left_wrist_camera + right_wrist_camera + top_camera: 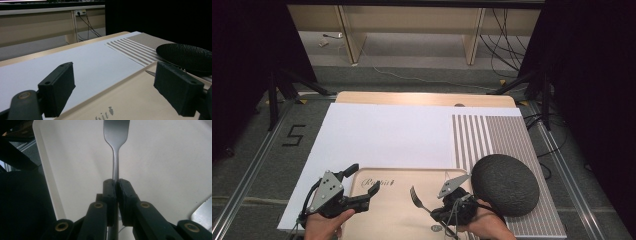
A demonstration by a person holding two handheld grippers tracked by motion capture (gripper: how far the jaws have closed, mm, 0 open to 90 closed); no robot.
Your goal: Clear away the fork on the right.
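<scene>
A white sheet (387,132) covers most of the table, with a striped placemat (497,132) laid along its right side. On the placemat's near part sits a dark round plate (506,184), textured and matte, also visible at the right in the left gripper view (185,56). Just left of the plate lies a beige tray (397,210) with printed lettering near its far edge, its near end at the bottom of the high view. The left gripper (362,186) hovers at the tray's left edge with its 2 jaws spread wide and nothing between them; in the left gripper view the tray's rim (120,82) runs between the pads. The right gripper (439,214) is clenched on the handle of a fork (417,198), its tines pointing away over the tray; the right gripper view shows the pads pinching the fork's (116,135) stem above the tray's floor.
</scene>
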